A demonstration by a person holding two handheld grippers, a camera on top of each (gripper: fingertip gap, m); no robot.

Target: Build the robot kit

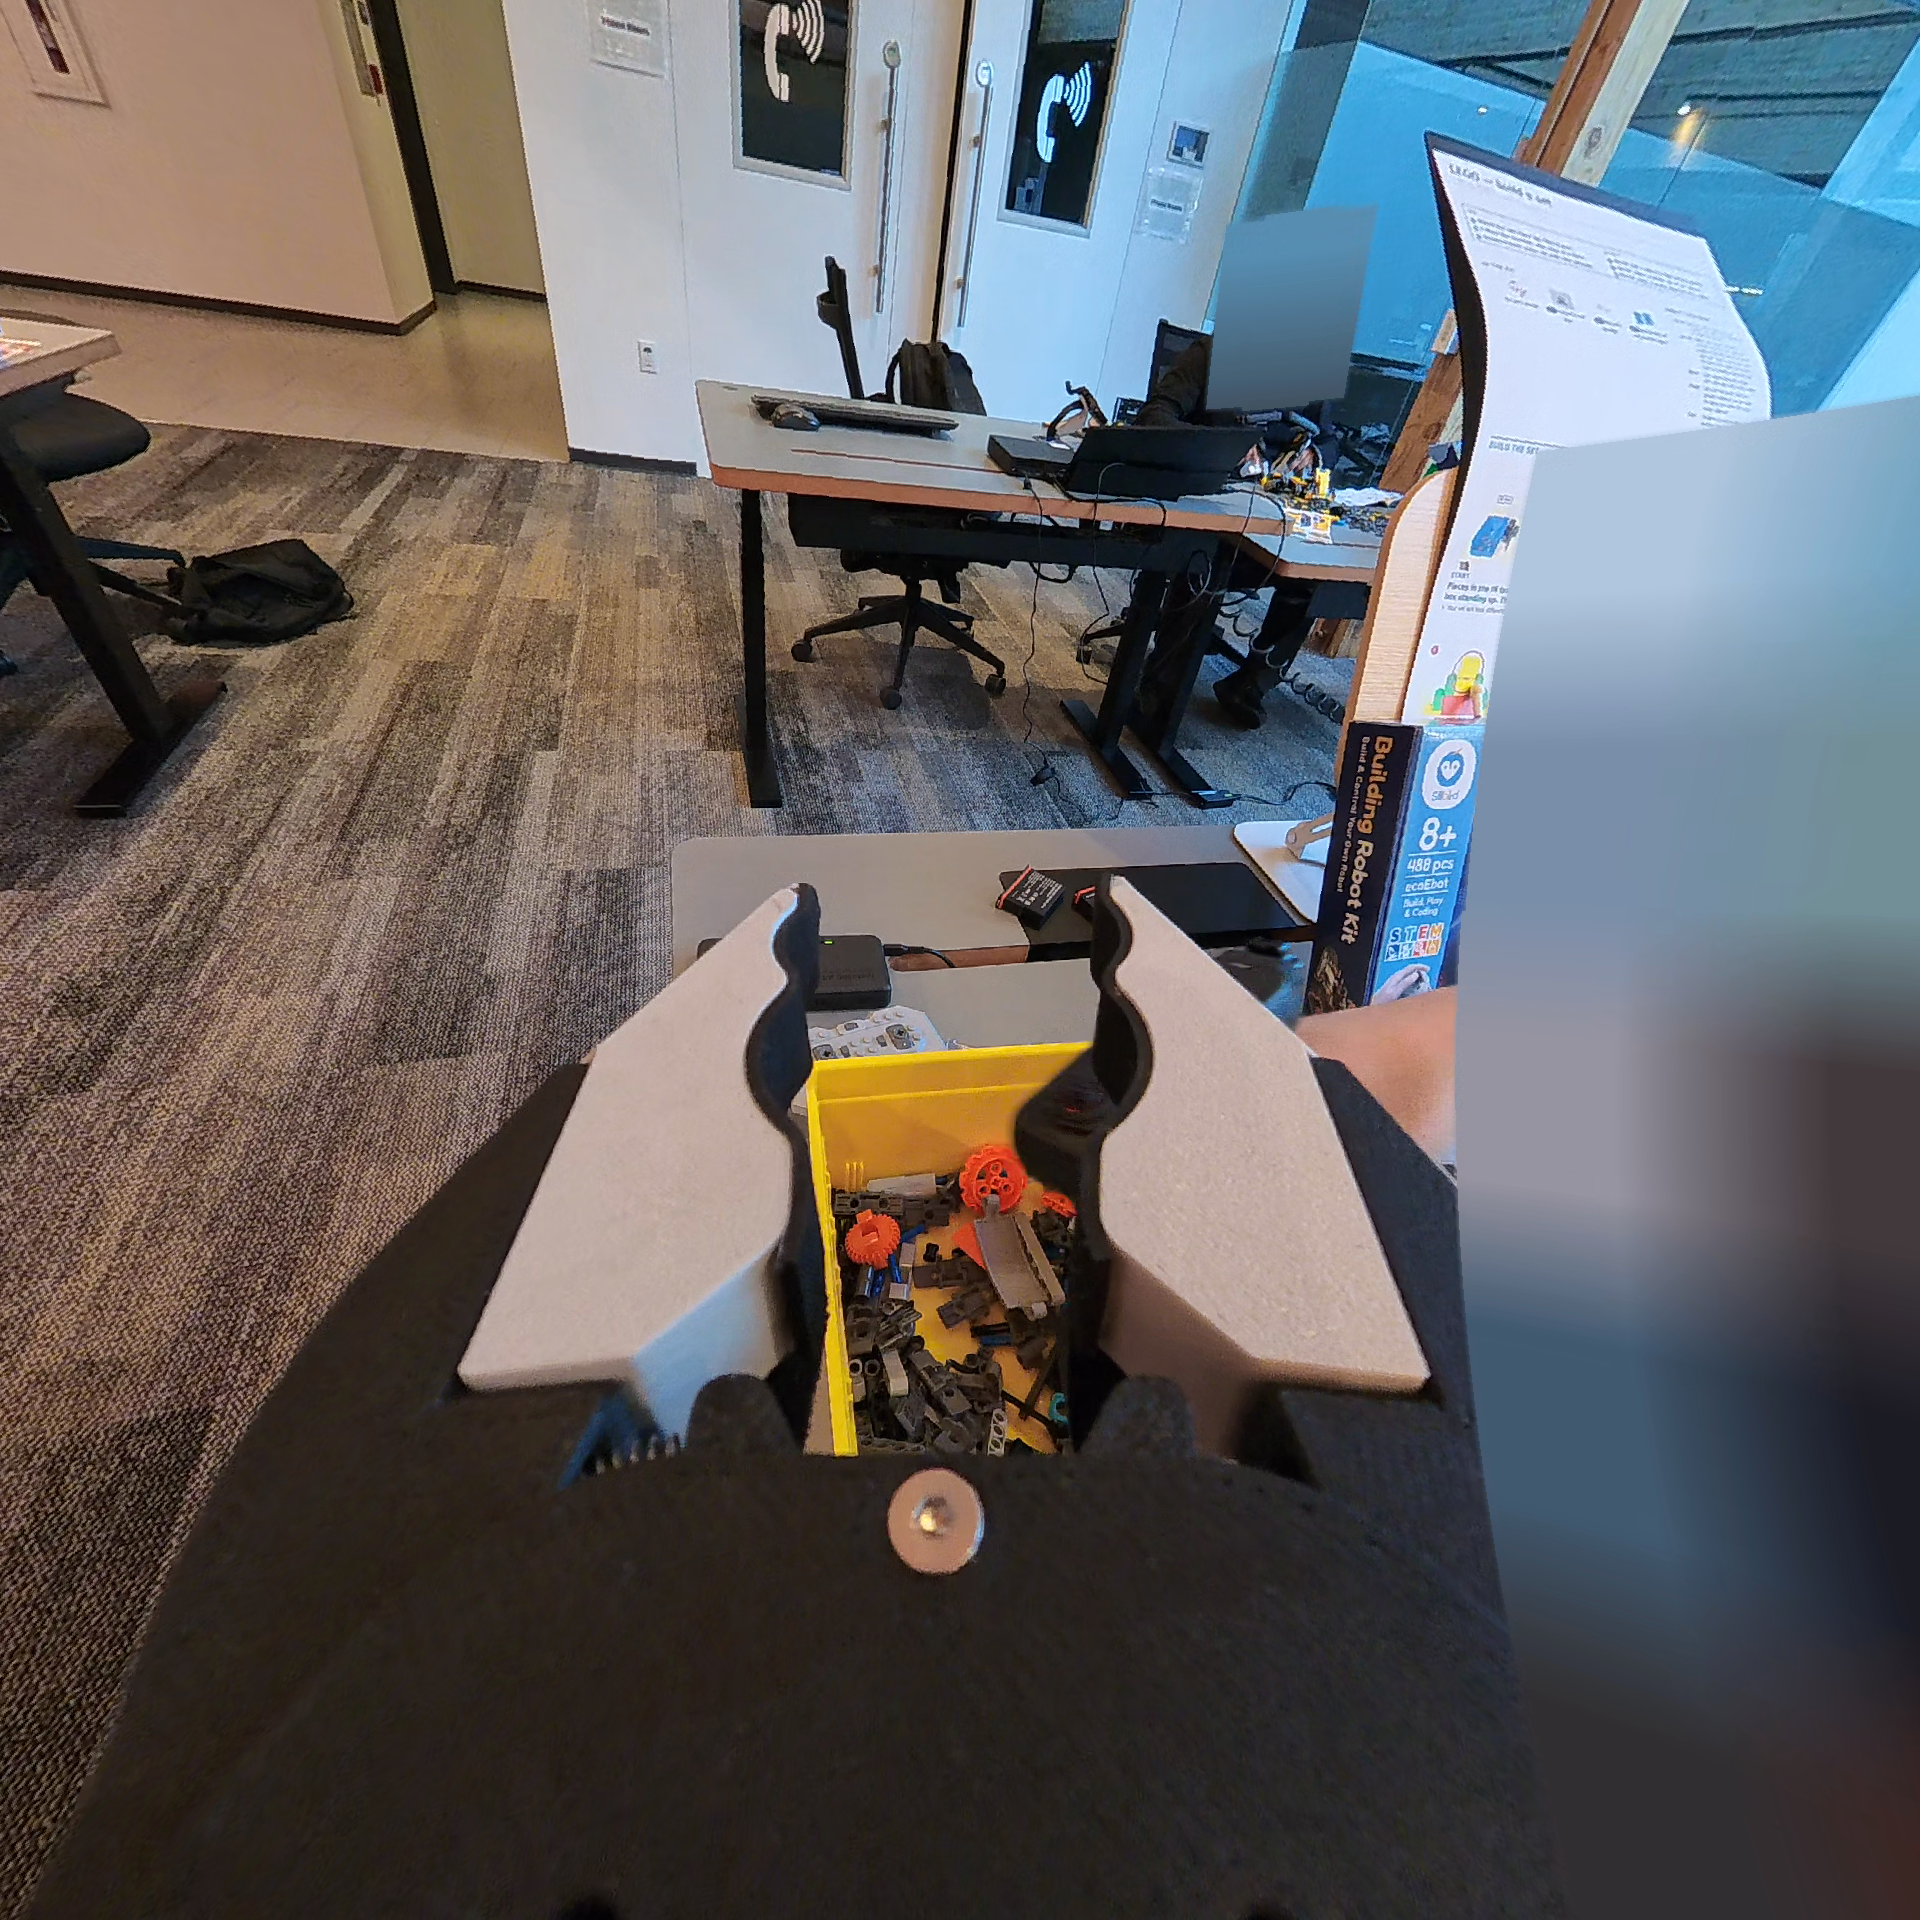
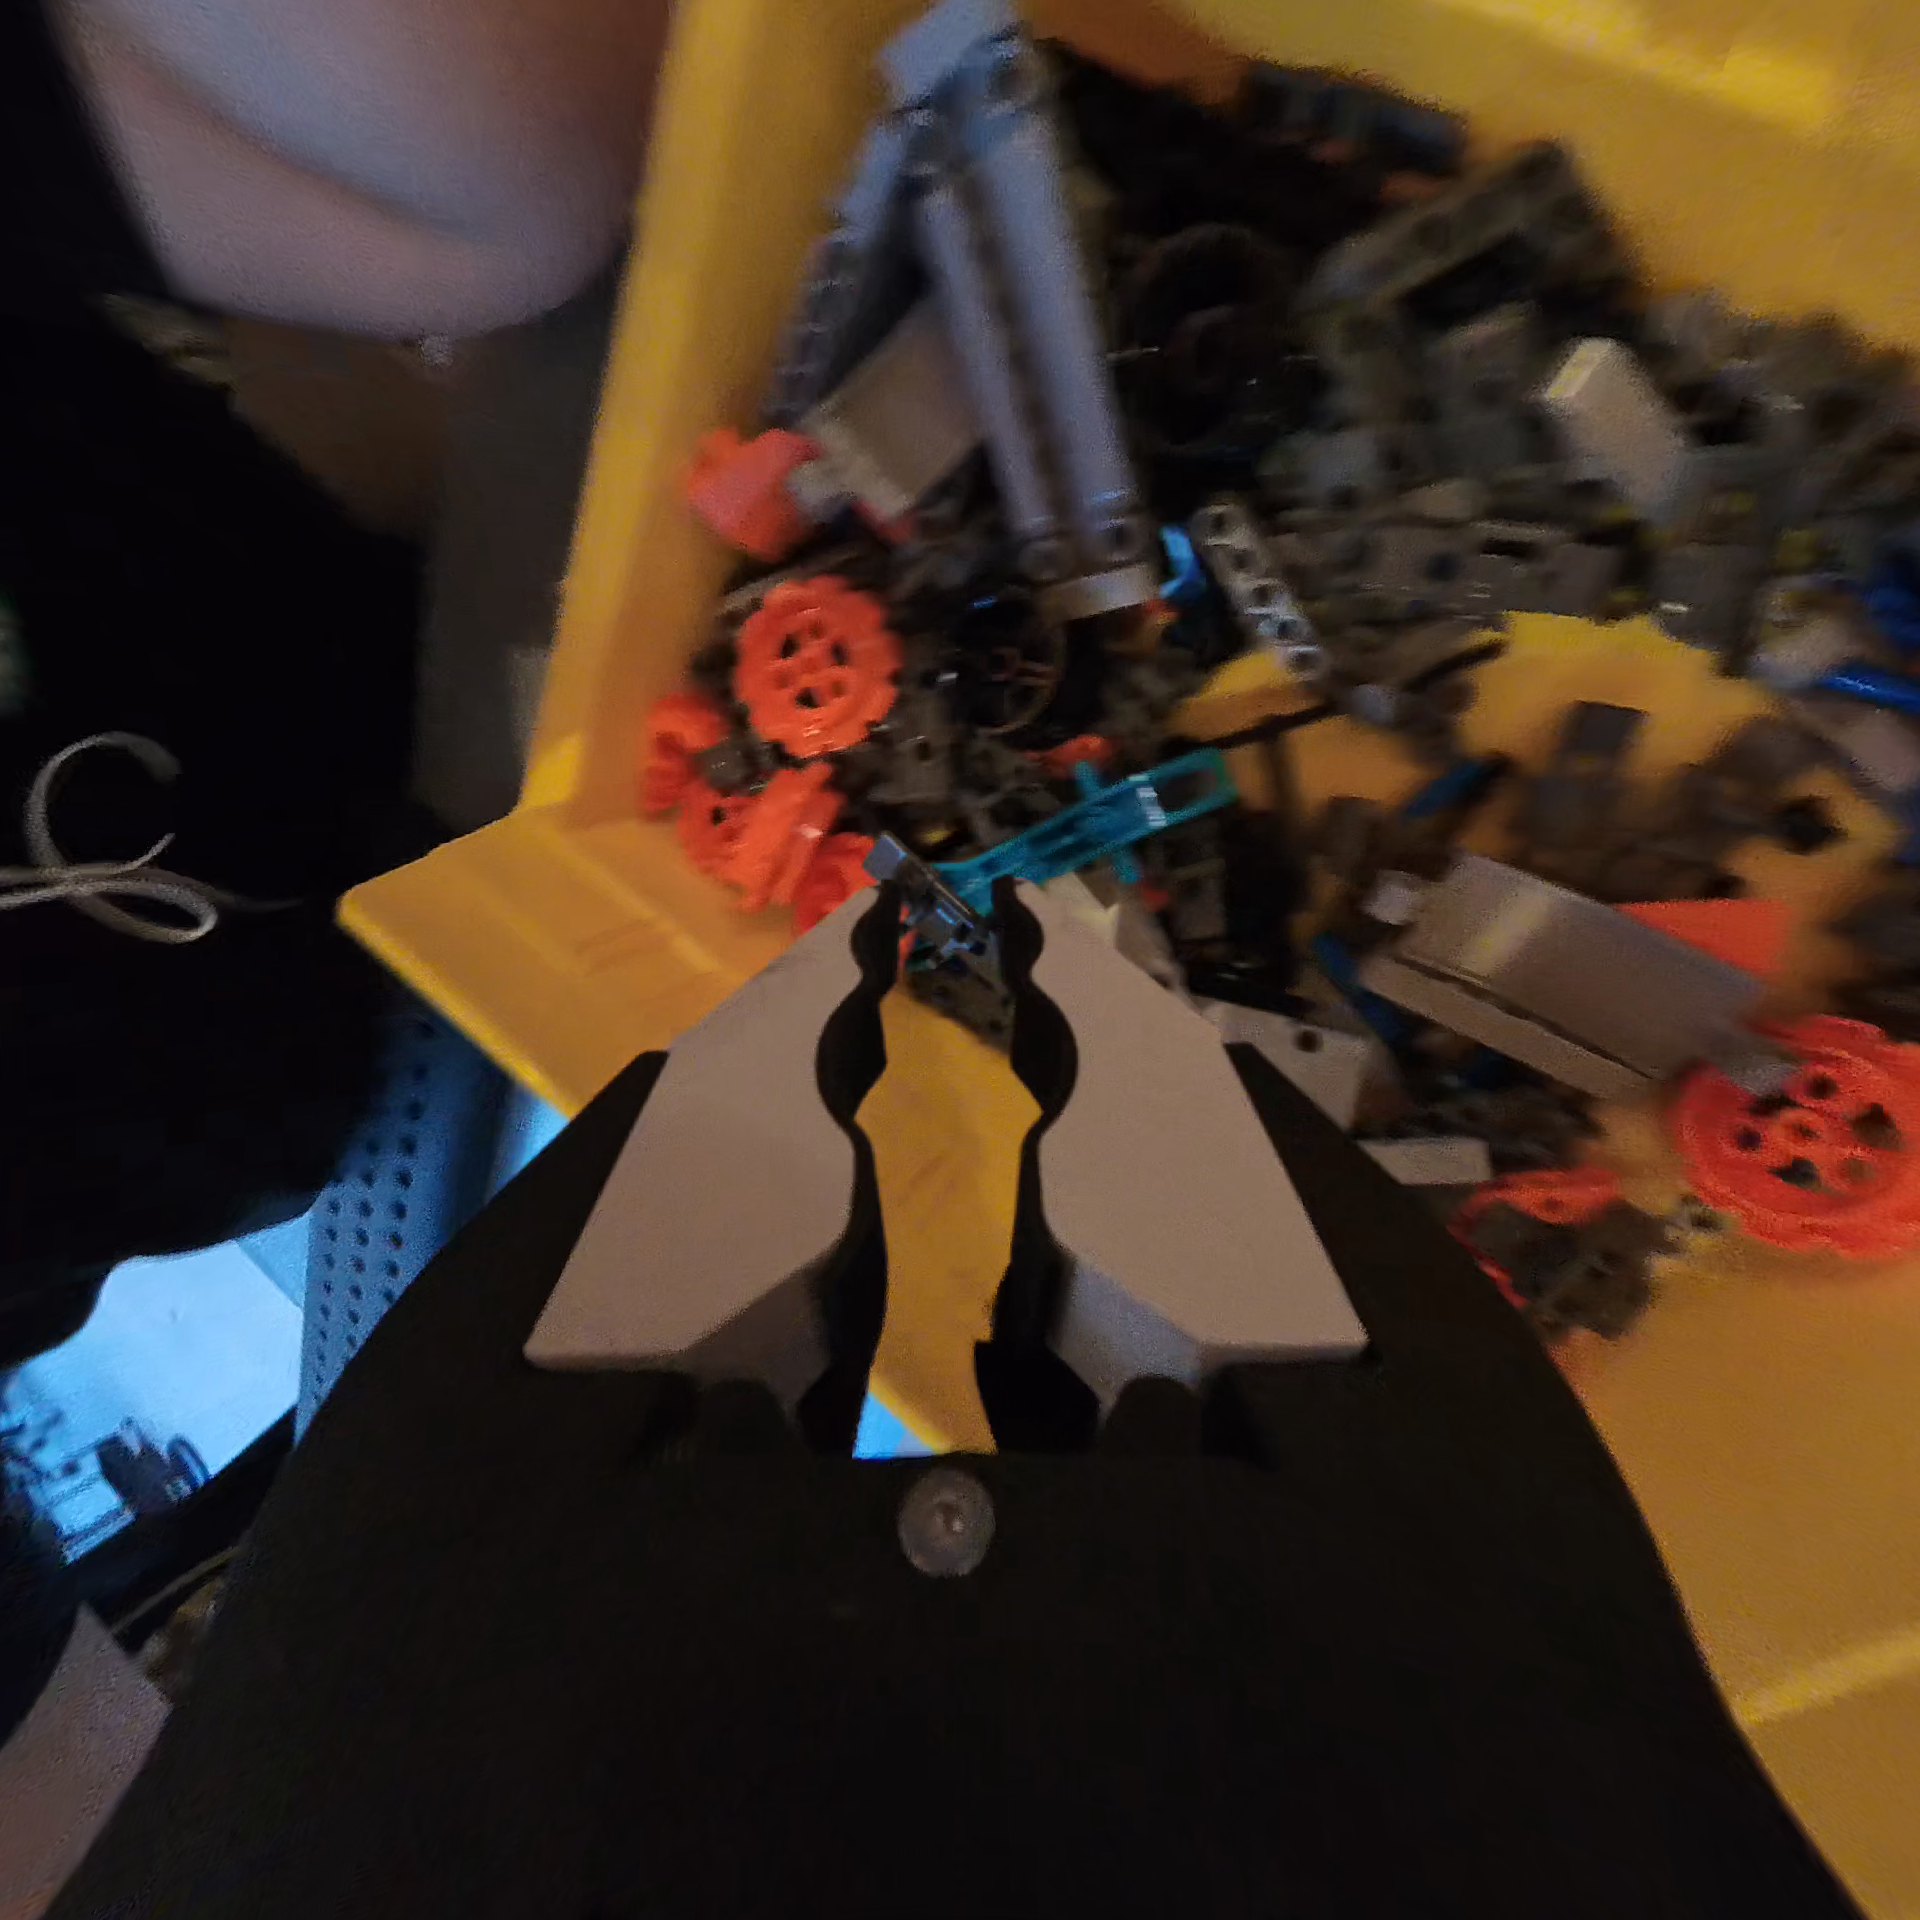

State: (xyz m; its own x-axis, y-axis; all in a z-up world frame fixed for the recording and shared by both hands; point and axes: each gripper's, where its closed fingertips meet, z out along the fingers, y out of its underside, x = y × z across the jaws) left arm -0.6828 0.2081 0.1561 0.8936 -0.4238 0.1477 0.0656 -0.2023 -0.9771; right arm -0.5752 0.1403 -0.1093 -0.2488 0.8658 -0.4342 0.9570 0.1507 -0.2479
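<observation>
The yellow bin point(image 1: 935, 1091) looks like smooth, slightly glossy plastic, and so do the orange gears point(image 2: 816, 665) inside it. Above the bin, the left gripper point(image 1: 951, 914) has matt, grainy grey fingers point(image 1: 665, 1174) on a rough black body. Beyond the bin, the table point(image 1: 914, 878) is smooth matt grey, the floor carpet point(image 1: 416, 727) woven.

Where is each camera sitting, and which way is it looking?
Left wrist view: rides on the left tool, held above the yellow bin, facing out across an office; its open grey fingers and a bare forearm show.
Right wrist view: rides on the right tool, low inside the bin, facing blurry parts; its fingertips pinch a small grey piece.
Both views share the yellow bin and its orange gears.
</observation>
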